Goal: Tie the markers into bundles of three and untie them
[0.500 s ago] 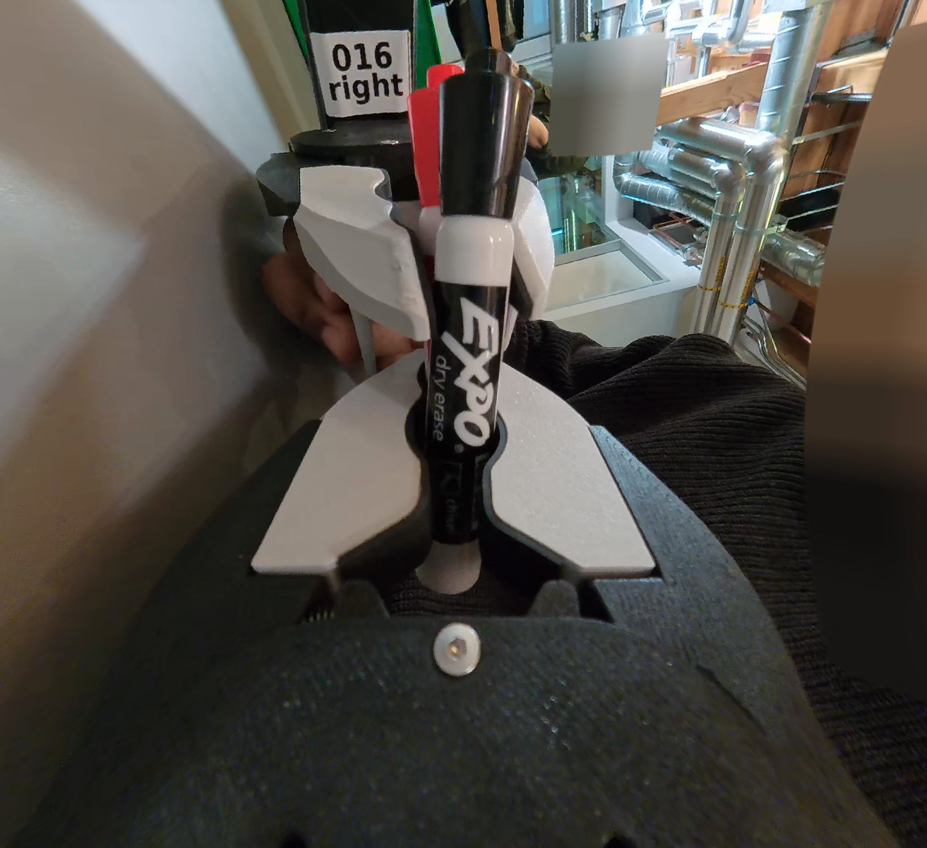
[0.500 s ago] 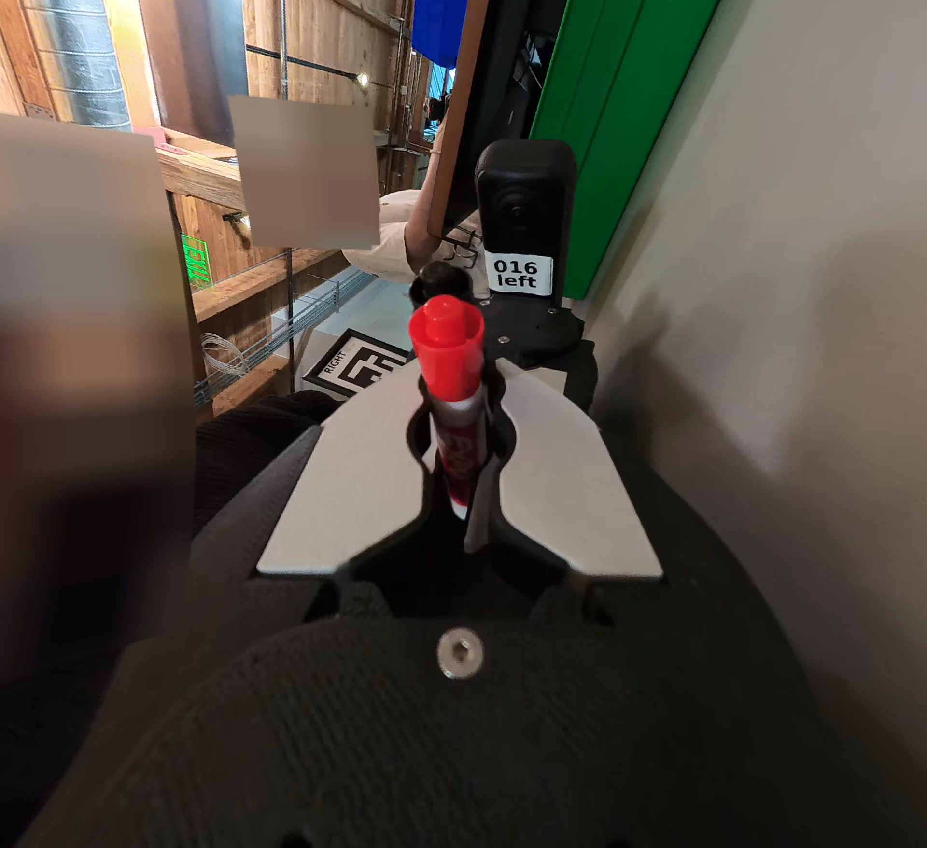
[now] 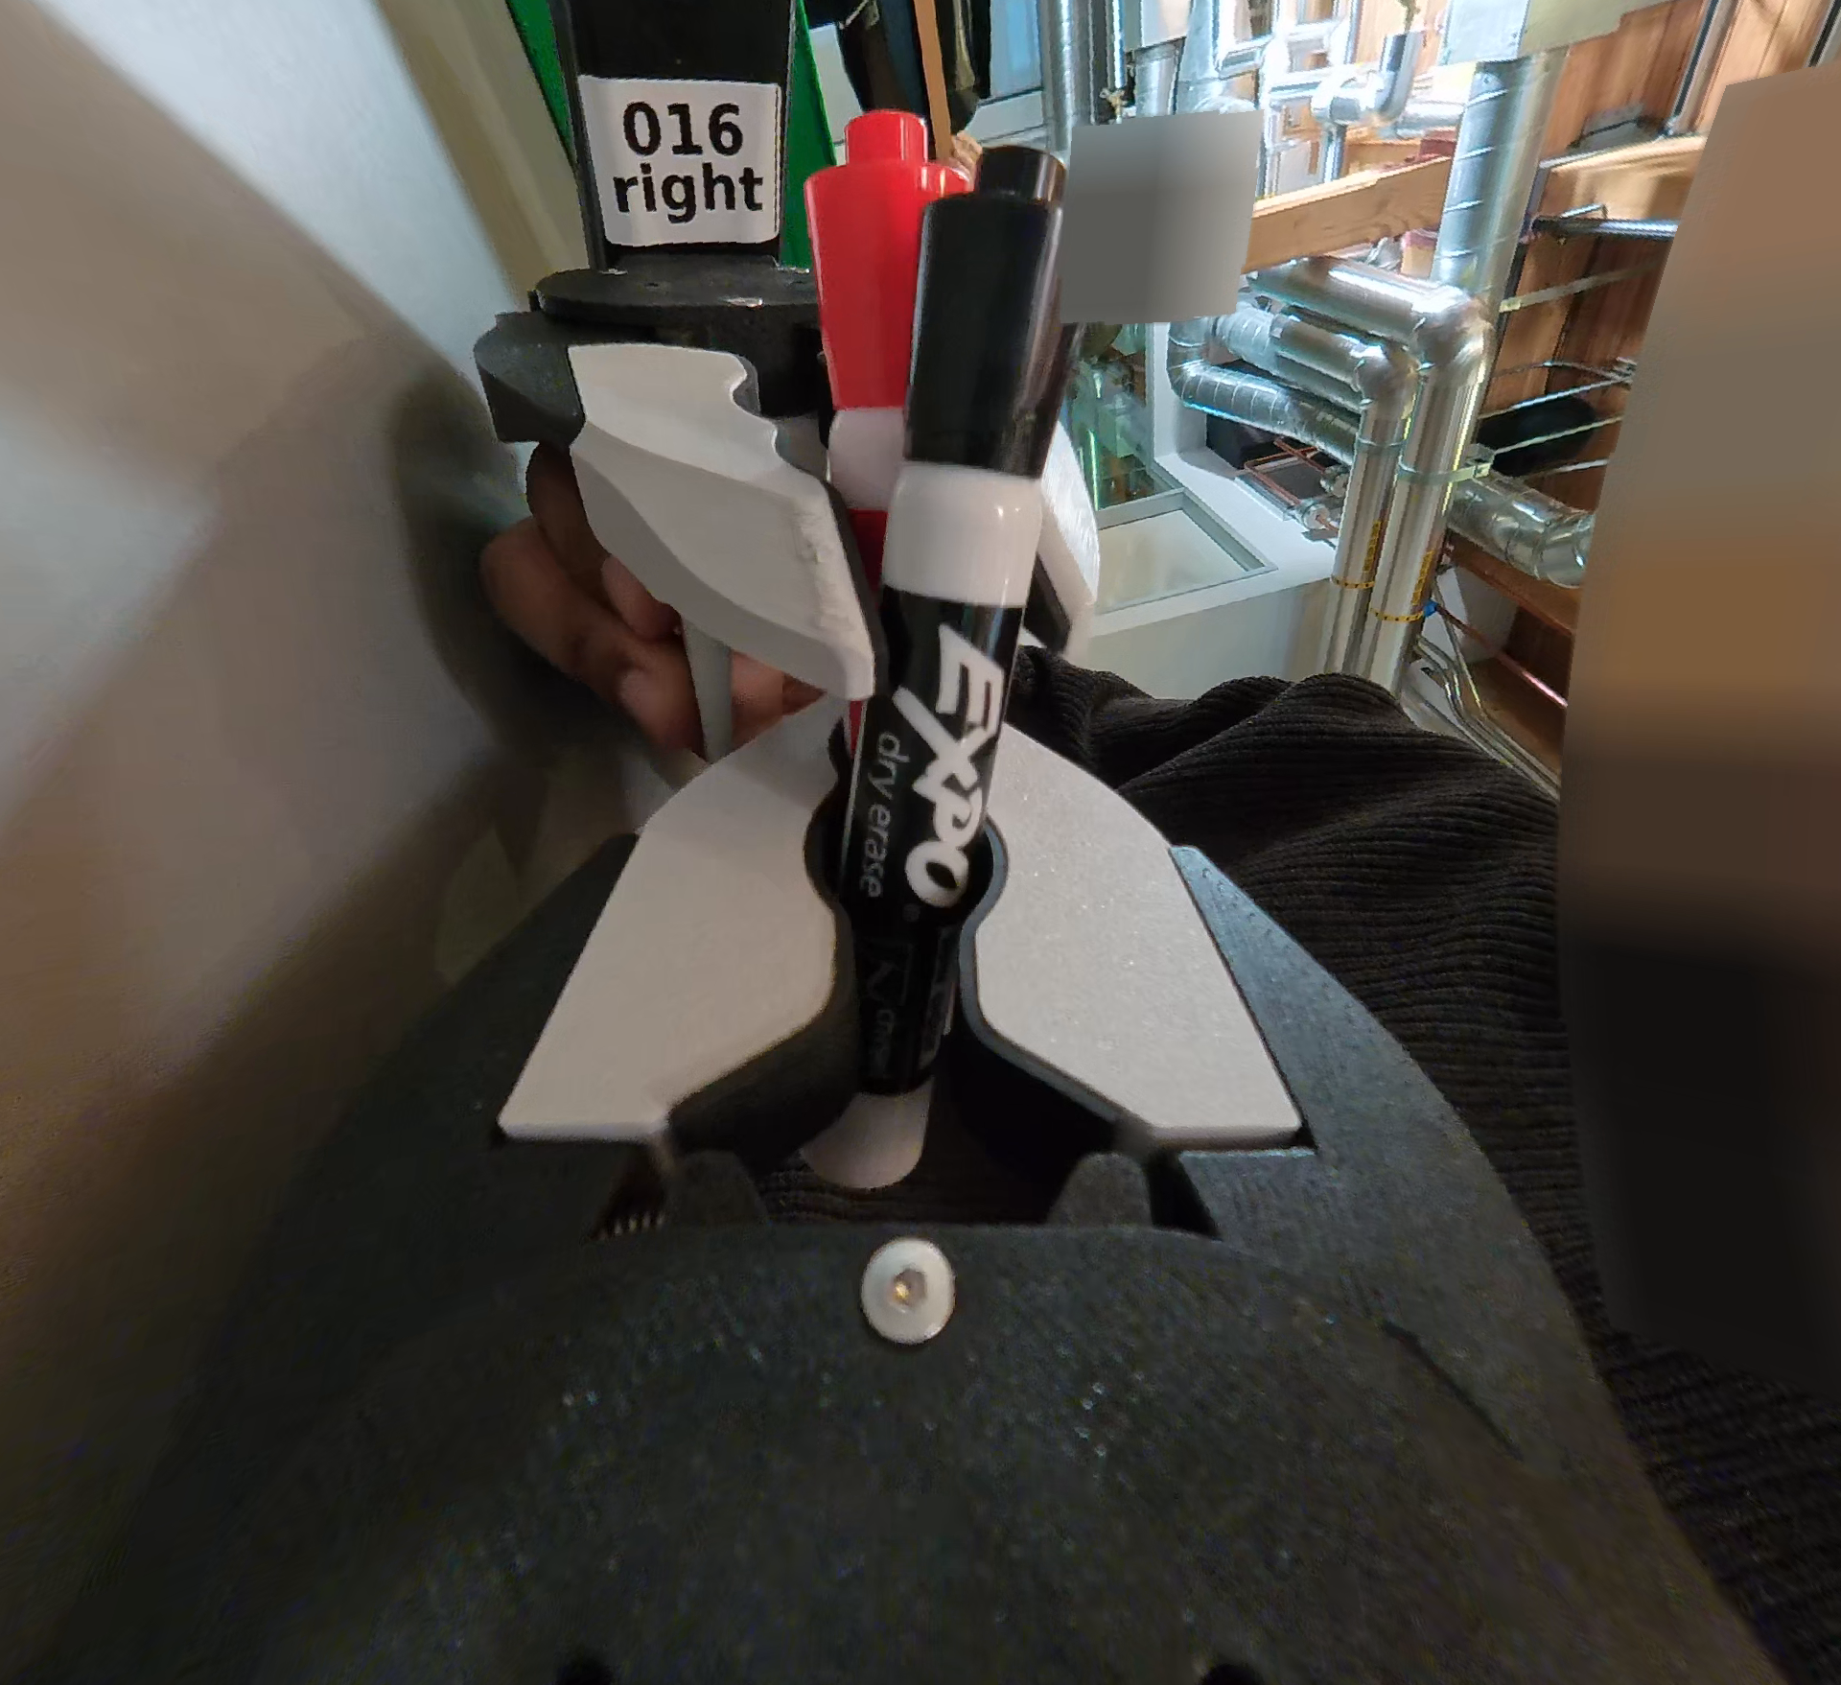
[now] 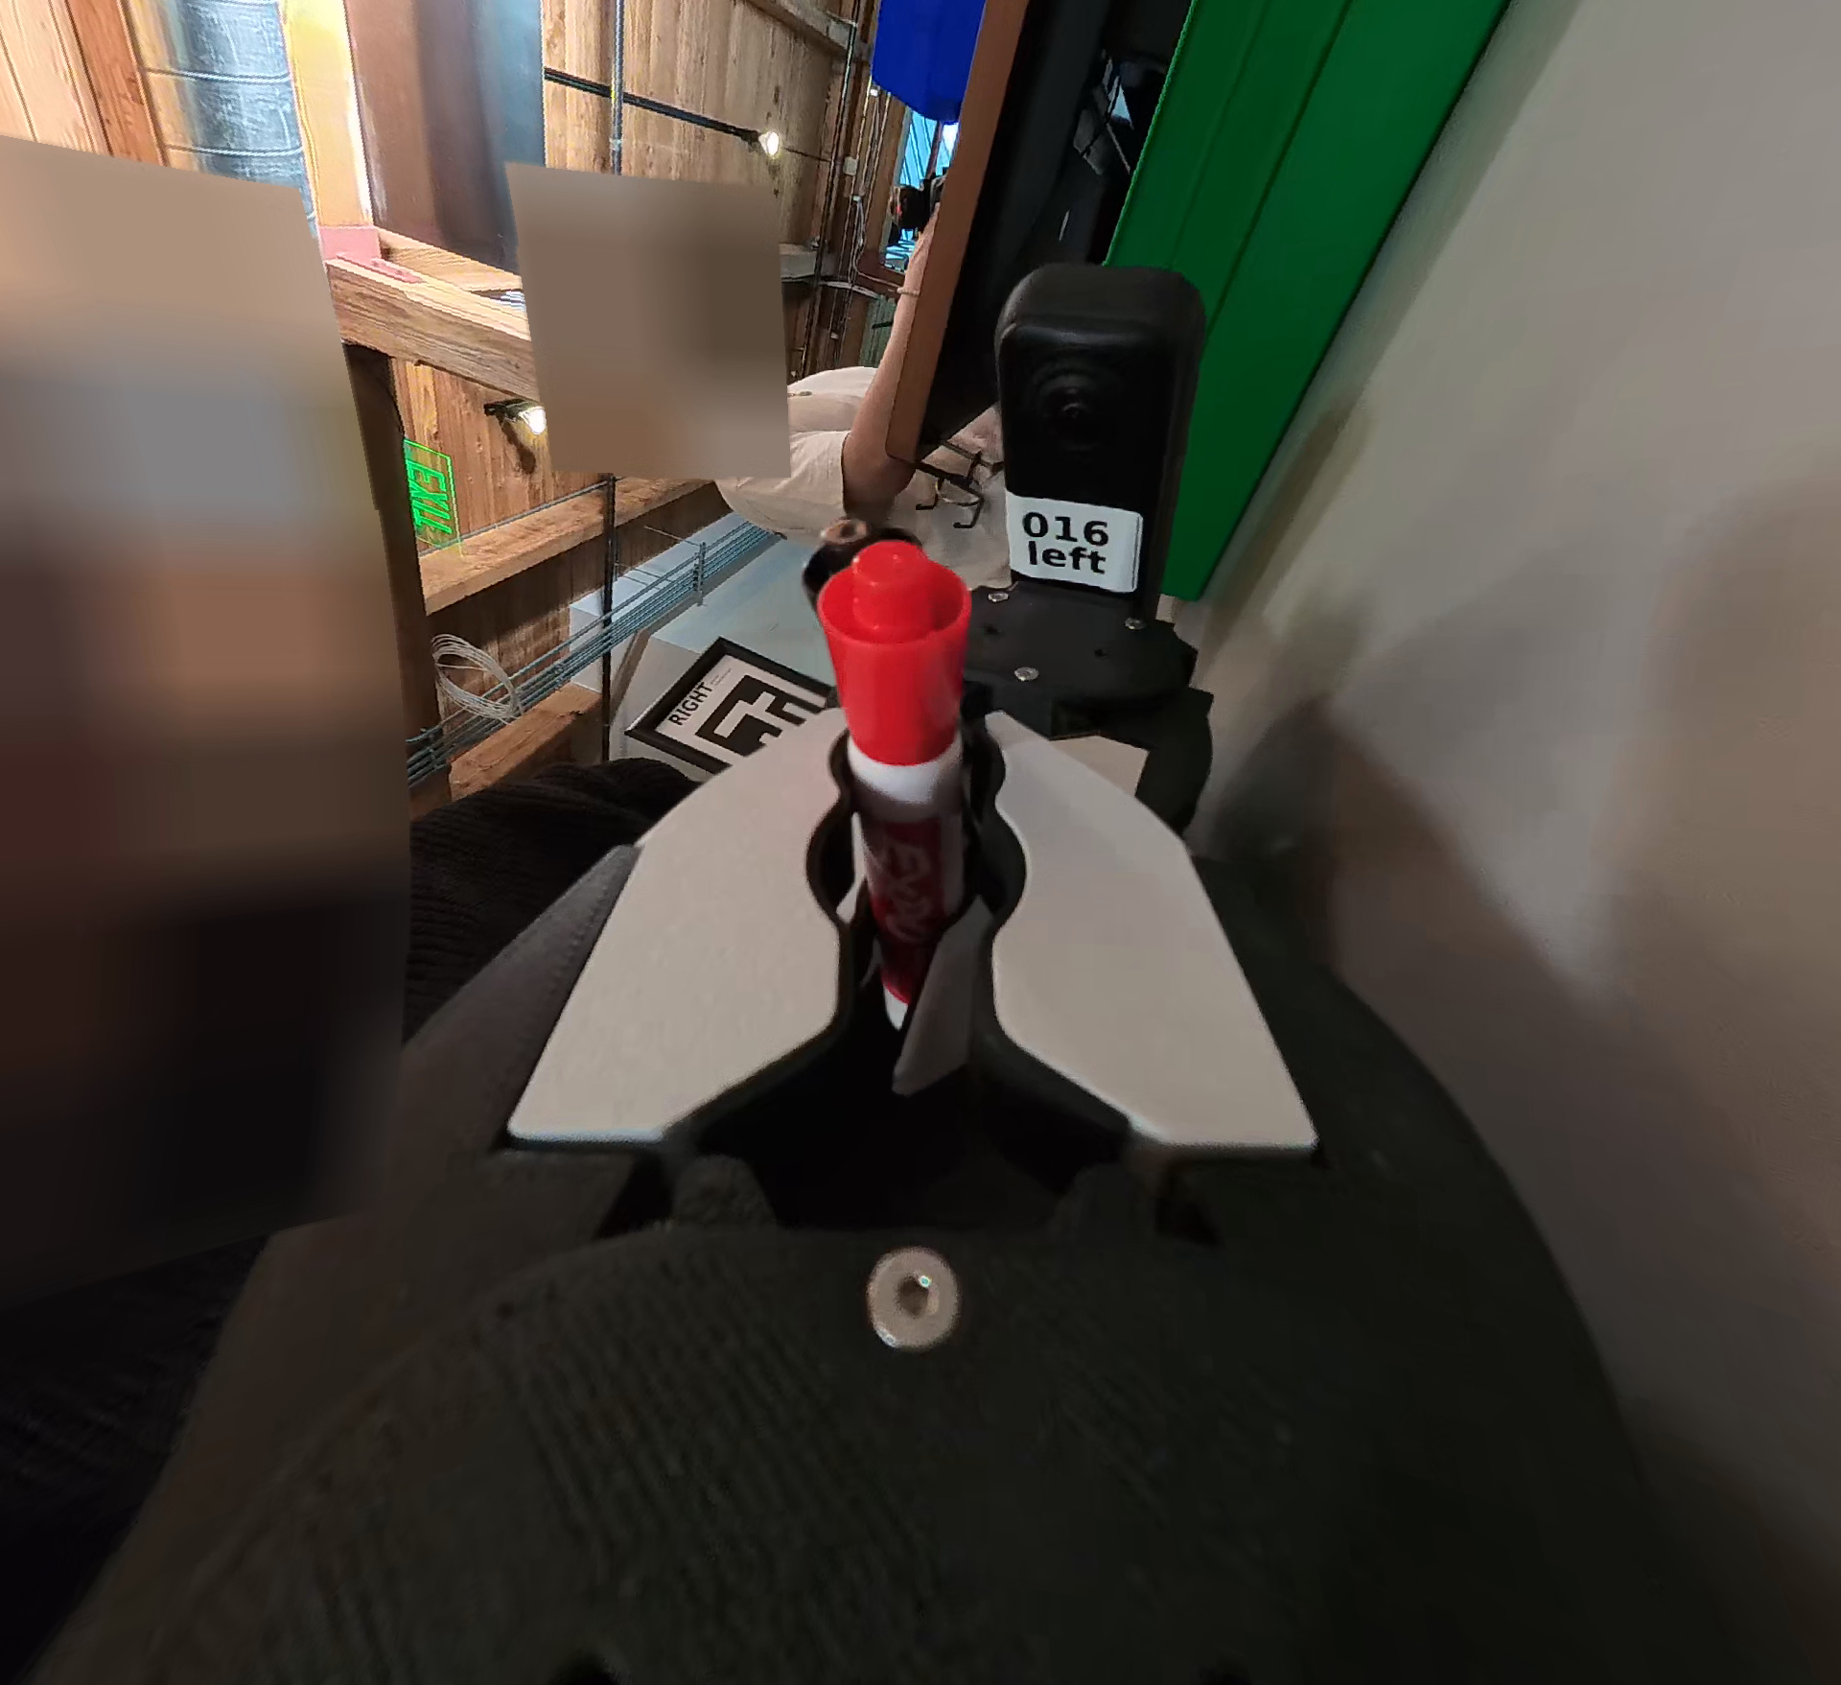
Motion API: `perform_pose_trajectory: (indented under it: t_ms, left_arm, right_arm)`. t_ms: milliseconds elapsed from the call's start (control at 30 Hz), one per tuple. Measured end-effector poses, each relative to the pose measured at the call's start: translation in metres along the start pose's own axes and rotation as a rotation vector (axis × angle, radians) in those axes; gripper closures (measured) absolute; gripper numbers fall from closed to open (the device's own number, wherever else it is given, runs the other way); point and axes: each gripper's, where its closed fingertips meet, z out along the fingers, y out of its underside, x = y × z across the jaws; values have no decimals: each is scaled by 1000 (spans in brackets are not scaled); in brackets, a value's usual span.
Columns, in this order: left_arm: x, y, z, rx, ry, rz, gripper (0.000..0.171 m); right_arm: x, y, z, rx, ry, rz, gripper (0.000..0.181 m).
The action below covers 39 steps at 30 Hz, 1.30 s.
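In the left wrist view my left gripper is shut on a black marker that stands up between its white fingers. A red marker and a second black cap stand close behind it. My right gripper's white fingers close around these from the far side. In the right wrist view my right gripper is shut on the red marker. A black marker tip shows behind it. A grey strip lies between the jaws.
A pale wall is close on the left, and on the right in the right wrist view. A hand holds the right gripper. A black sleeve is below. Green panels, metal pipes and wooden walls lie beyond. Some 6 centimeters of space lies between my two pairs of fingers.
The black marker has tilted to the right. The red cap and a second black cap now show beside it. Both grippers stay shut.
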Motion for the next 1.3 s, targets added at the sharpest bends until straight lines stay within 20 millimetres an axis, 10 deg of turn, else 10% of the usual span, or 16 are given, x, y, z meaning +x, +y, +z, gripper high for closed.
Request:
perform_pose_trajectory:
  t_ms: [1300]
  left_arm:
    - [-7, 4, 0, -32, -75, 63, 156]
  right_arm:
    - [1, -13, -9, 56, 35, -34, 162]
